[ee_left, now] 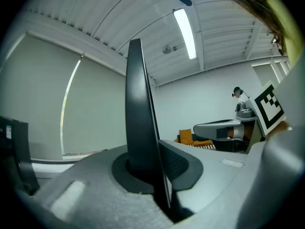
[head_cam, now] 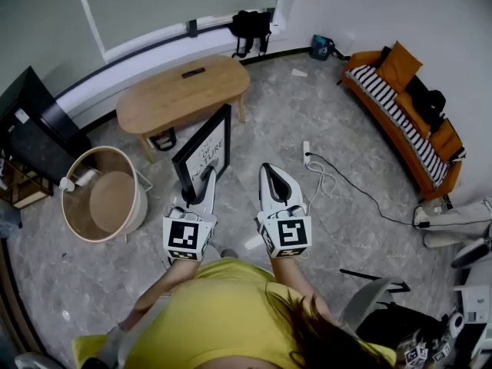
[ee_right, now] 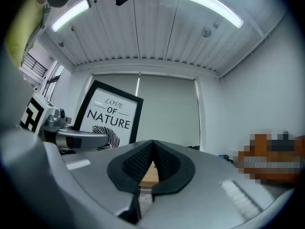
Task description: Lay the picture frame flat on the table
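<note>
The black picture frame (head_cam: 206,148) with a white "Love of Nature" print stands upright just in front of the wooden table (head_cam: 184,91). My left gripper (head_cam: 201,177) is shut on the frame's lower near edge. In the left gripper view that thin dark edge (ee_left: 138,123) rises from between the pads of the left gripper (ee_left: 153,171). My right gripper (head_cam: 270,172) hangs beside it to the right, shut and empty. The right gripper view shows the right gripper (ee_right: 151,159) with its pads together, and the frame's print (ee_right: 110,116) facing it at the left.
A round wooden basket table (head_cam: 108,198) stands left of the frame. A white power strip with a black cable (head_cam: 307,156) lies on the stone floor to the right. An orange sofa (head_cam: 407,106) lines the far right wall. A black bag (head_cam: 250,25) sits behind the table.
</note>
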Demonstrator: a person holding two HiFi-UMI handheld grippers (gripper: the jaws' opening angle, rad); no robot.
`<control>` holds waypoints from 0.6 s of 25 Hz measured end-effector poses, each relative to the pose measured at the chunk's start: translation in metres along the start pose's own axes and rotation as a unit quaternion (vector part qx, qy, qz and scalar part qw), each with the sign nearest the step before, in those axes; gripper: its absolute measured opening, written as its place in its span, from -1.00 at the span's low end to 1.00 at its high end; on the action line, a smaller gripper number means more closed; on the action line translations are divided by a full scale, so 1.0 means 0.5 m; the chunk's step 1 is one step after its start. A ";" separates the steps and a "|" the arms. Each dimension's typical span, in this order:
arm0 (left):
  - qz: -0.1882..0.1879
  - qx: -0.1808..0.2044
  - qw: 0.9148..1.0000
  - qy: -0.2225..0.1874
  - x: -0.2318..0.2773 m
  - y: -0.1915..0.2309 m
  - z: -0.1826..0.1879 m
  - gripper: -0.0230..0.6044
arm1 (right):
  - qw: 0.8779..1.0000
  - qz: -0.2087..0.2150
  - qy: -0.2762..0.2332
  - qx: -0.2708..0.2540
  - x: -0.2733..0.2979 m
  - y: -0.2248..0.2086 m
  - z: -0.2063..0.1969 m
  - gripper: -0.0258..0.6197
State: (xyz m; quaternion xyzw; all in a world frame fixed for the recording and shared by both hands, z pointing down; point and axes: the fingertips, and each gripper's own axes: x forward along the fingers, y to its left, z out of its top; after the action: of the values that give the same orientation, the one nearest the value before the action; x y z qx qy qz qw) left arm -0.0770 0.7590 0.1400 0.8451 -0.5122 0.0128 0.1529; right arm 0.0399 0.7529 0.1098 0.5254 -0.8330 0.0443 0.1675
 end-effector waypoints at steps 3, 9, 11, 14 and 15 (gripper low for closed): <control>-0.002 -0.001 1.000 0.001 0.014 -0.001 -0.005 -0.83 | 1.000 0.000 -0.001 0.002 0.009 -0.008 -0.009 -0.92; -0.006 -0.010 1.000 0.006 0.056 0.030 -0.039 -0.83 | 1.000 0.001 -0.012 0.020 0.061 -0.021 -0.030 -0.92; -0.006 -0.012 1.000 0.007 0.081 0.050 -0.050 -0.83 | 1.000 -0.001 -0.009 0.017 0.092 -0.029 -0.038 -0.92; -0.005 -0.019 1.000 0.006 0.138 0.088 -0.062 -0.83 | 1.000 -0.004 -0.005 0.011 0.152 -0.051 -0.048 -0.92; -0.005 -0.021 1.000 0.006 0.161 0.103 -0.066 -0.83 | 1.000 -0.004 -0.004 0.009 0.177 -0.060 -0.052 -0.92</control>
State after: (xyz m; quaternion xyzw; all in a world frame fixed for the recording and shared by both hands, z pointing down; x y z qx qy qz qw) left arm -0.0790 0.6764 0.1985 0.8440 -0.5075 0.0059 0.1736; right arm 0.0379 0.6700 0.1602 0.5304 -0.8311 0.0494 0.1597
